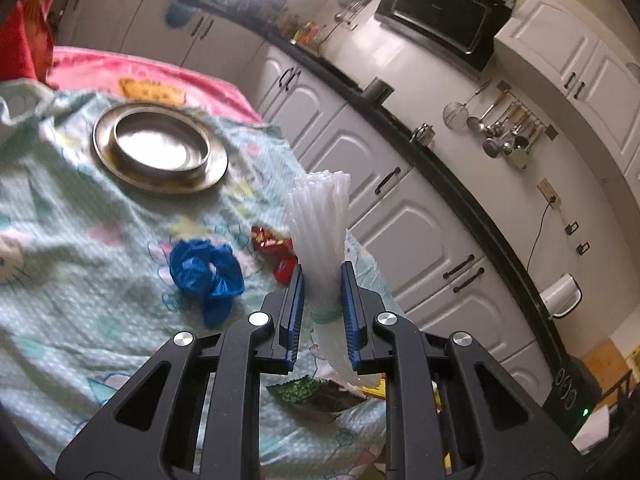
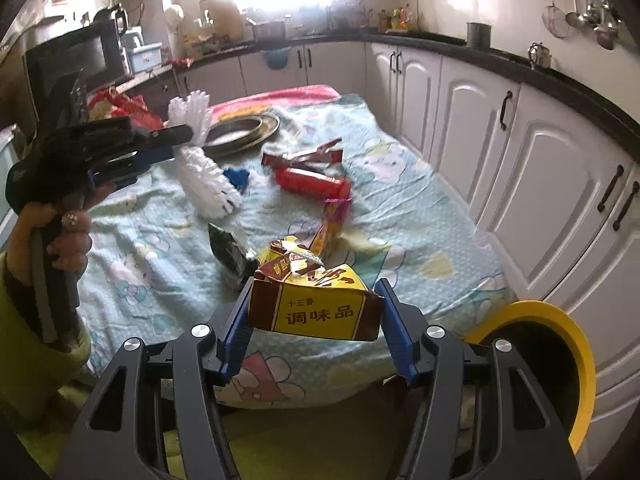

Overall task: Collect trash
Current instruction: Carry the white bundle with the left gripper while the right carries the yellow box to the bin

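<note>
Left tool [image 1: 322,276]: jaws nearly closed, clenched on banded bundle of white plastic straws [image 1: 320,224], lifted clear above table [image 1: 80,280]. Right tool [image 2: 315,316]: jaws about half open, pads gripping both sides of yellow-brown seasoning box [image 2: 320,308], torn top, held off near table edge. On cloth beyond: red wrappers [image 2: 312,180], dark green packet [image 2: 232,258], blue crumpled bag [image 1: 206,272], steel plates [image 1: 160,148] far. Yellow-rimmed bin [image 2: 568,360] near right, beside table.
</note>
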`<action>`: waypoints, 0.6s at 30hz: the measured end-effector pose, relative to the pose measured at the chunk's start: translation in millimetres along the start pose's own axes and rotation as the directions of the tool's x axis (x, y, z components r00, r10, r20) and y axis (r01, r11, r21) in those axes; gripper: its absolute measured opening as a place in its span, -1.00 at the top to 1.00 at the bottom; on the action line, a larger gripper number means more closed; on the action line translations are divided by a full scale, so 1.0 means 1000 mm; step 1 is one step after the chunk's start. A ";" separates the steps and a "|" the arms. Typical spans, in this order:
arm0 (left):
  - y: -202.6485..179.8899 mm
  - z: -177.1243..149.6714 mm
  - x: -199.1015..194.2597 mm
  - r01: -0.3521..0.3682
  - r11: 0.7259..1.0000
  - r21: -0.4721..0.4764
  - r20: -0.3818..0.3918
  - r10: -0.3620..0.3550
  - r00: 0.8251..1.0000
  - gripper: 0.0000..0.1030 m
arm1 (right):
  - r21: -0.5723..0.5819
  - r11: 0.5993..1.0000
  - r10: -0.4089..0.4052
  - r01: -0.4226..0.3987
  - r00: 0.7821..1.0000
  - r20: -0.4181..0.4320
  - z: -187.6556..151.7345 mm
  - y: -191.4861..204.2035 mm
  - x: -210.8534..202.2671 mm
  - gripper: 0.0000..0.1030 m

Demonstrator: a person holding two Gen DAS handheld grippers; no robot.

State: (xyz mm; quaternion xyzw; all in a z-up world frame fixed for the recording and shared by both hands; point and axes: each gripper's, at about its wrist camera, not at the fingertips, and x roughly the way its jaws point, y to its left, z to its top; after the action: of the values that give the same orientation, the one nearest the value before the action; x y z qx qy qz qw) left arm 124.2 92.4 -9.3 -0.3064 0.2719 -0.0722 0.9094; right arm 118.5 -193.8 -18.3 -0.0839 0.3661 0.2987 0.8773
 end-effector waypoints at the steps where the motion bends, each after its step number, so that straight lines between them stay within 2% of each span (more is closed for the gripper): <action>1: -0.003 0.001 -0.003 0.001 1.000 0.011 0.009 -0.001 1.000 0.76 | 0.008 1.000 -0.004 0.004 1.000 0.010 0.001 -0.002 -0.003 -0.09; 10: -0.035 0.001 -0.016 0.023 0.996 0.092 0.051 -0.027 0.998 0.76 | 0.041 0.999 -0.021 0.018 0.997 0.072 0.008 -0.010 -0.025 -0.08; 18: -0.061 -0.003 -0.018 0.052 0.987 0.154 0.054 -0.061 0.997 0.76 | 0.071 0.997 -0.029 0.021 0.993 0.117 0.011 -0.021 -0.043 -0.08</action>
State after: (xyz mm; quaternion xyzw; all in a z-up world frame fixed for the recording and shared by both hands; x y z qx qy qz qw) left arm 109.5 47.6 33.0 -0.2455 0.2299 -0.1095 0.9354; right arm 113.4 -227.2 17.8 -0.0399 0.3226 0.2793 0.9035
